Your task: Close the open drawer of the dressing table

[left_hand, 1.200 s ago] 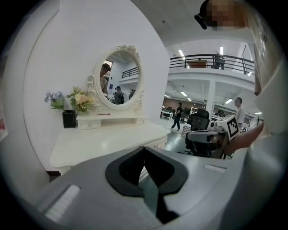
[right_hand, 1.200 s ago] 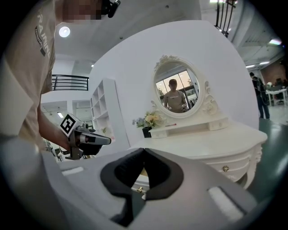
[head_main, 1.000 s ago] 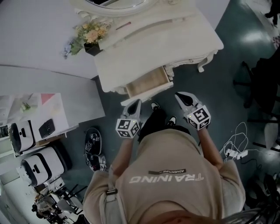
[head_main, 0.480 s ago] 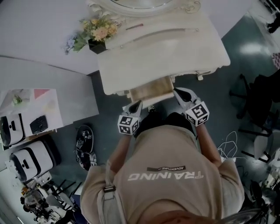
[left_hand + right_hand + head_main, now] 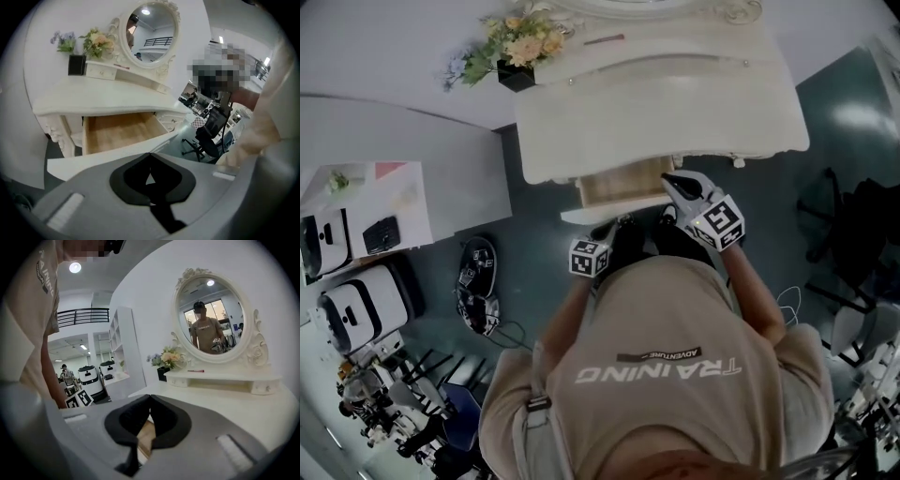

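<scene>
A: Where is the drawer (image 5: 619,185)?

B: It is pulled out from under the top of the white dressing table (image 5: 675,103), open, with its pale wooden bottom showing in the left gripper view (image 5: 119,131).

A: And the two grippers?

B: The right gripper (image 5: 668,178) has its tip at the right end of the drawer's white front. Whether it actually touches cannot be told from the head view. The left gripper (image 5: 609,229) is lower, just in front of the drawer front and left of the right one.

A: How do the jaws stand?

B: Each gripper's own view shows its dark tips meeting, and neither pair holds anything.

A: Any writing?

B: Yes, on the back of the person's beige shirt (image 5: 656,394). It reads "TRAINING" in big pale letters, with a small "ADVENTURE" tab next to it. A few of the same big letters show on the sleeve in the right gripper view, too cut off to read whole.

A: What else is on the table?

B: An oval mirror (image 5: 211,315) in a carved white frame, and a bunch of flowers (image 5: 514,42) in a black pot at the back left corner.
</scene>
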`<state>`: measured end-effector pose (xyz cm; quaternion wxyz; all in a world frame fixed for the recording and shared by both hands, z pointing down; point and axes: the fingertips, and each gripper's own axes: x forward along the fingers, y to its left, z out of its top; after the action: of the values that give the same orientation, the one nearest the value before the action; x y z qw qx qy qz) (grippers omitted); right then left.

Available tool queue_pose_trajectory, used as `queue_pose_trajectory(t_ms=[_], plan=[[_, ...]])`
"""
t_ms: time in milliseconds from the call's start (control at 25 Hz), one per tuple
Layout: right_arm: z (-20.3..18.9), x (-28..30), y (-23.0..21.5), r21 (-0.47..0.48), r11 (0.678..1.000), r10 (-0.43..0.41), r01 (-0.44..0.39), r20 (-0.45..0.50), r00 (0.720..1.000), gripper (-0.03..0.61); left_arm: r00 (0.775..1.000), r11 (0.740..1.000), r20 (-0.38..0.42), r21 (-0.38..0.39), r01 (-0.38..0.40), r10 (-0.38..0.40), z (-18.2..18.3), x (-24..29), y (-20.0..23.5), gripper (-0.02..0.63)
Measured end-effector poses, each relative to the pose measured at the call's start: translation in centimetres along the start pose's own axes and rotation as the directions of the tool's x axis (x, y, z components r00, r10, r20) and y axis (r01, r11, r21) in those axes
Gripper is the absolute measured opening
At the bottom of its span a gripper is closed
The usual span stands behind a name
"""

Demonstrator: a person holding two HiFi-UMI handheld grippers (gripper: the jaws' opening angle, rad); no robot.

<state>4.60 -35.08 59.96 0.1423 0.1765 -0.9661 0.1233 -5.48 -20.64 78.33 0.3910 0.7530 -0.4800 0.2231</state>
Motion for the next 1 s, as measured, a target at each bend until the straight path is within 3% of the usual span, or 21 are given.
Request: queue_pose_trajectory(t_ms=[240, 440, 840, 1000], plan=[[-1.2, 0.3, 0.3, 0.022, 0.999, 0.041, -0.041, -0.027, 0.999, 0.003, 0.992, 0.989, -0.122, -0.142, -0.029, 0.011, -3.6, 3.4, 0.3, 0.008], [-1.3, 0.0, 0.1, 0.008, 0.999, 0.042, -0.041, -0.035, 0.999, 0.003, 0.988, 0.959, -0.150, -0.282, -0.024, -0.019, -4.9, 5.8, 1.0, 0.009], [-1.3, -0.7, -1.1, 0.021, 0.999, -0.034, 0.035, -0.029, 0.999, 0.003, 0.985, 0.946, -0.164, -0.325, -0.002, -0.054, -3.4, 7.2, 2.4, 0.008], [-0.6, -0.7, -1.6, 0.017, 0.998, -0.066, 0.067, -0.028, 0.997, 0.003, 0.983, 0.963, -0.170, -0.268, 0.016, -0.063, -1.4, 8.0, 3.6, 0.008]])
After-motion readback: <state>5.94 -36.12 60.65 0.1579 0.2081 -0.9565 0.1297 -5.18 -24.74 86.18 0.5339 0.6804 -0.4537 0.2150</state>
